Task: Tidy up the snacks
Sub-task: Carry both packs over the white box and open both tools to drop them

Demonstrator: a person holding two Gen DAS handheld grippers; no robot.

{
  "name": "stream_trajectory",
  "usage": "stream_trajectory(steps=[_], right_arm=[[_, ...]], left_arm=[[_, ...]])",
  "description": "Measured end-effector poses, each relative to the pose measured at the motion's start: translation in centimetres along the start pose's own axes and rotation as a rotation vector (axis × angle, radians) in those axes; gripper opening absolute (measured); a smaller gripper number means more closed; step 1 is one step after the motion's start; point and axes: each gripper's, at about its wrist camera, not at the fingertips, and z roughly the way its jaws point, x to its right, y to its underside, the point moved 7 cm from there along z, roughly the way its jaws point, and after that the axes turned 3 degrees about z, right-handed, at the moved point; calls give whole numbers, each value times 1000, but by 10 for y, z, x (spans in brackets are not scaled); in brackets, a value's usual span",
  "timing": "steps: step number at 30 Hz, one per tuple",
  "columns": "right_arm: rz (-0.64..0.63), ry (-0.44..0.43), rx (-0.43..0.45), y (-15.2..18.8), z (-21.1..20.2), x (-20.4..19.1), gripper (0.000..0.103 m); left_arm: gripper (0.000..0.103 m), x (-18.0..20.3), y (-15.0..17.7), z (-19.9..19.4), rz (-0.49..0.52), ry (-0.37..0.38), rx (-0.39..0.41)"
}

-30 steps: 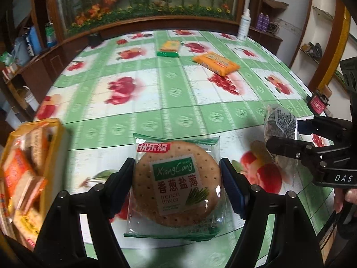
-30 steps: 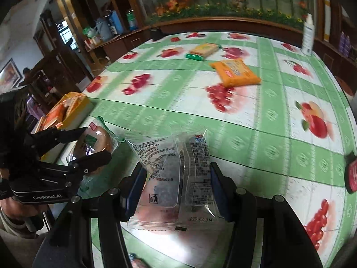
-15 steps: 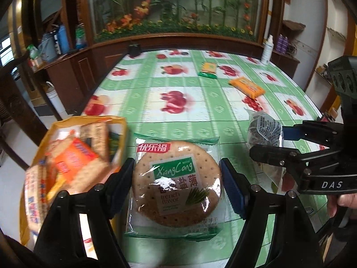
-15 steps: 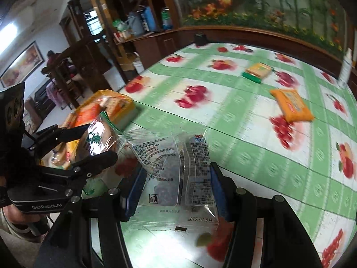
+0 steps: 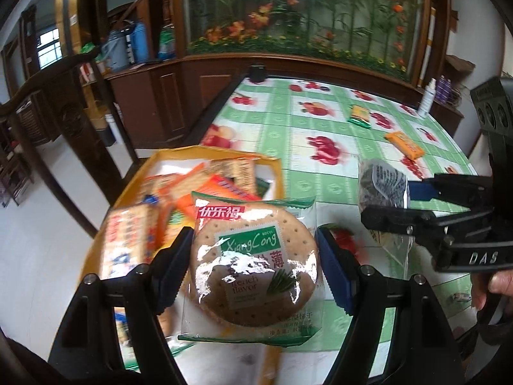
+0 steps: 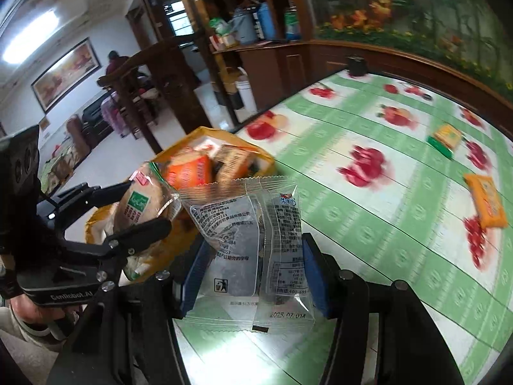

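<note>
Biscuit pack (image 5: 255, 268), round and brown in a clear wrapper, sat squeezed between the two blue pads of the left tool (image 5: 253, 268). It hung over the near edge of the yellow box (image 5: 170, 155) full of other snacks. The right tool (image 6: 251, 268) was clenched on a clear packet (image 6: 250, 250) with a dark treat inside, just beside the box. Under them lay the bench (image 5: 307, 173), covered by a green and white cloth with fruit pictures. Far off on it lay an orange pack (image 5: 404, 145) and a yellow-green pack (image 5: 360, 116), well apart from the box. Brown wooden cupboards and a big flower picture stood behind.
</note>
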Motion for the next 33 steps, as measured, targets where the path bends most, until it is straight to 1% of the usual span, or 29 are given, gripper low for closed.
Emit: stream_trajectory(steps=[5, 9, 15, 20, 22, 26, 28, 30, 33], right_arm=[[-47, -41, -14, -12, 17, -27, 57], [-77, -70, -38, -15, 32, -46, 57], [-117, -125, -63, -18, 46, -75, 57], [-130, -167, -87, -14, 61, -99, 57], [-137, -183, -103, -10, 68, -108, 57], [-152, -186, -132, -2, 77, -118, 58], [-158, -191, -143, 1, 80, -122, 59], [-166, -185, -152, 4, 80, -123, 60], [-157, -190, -153, 4, 80, -123, 65]], left_arm=[[76, -37, 12, -11, -49, -57, 0], [76, -57, 28, -15, -88, -62, -27], [76, -67, 47, -18, -94, -68, -59], [76, -76, 60, -15, -103, -96, -77], [76, -79, 63, -15, -97, -120, -76], [76, -86, 66, -13, -107, -147, -75], [76, -88, 68, -14, -99, -176, -66], [76, -87, 68, -14, -92, -186, -61], [77, -88, 69, -13, -88, -200, -62]])
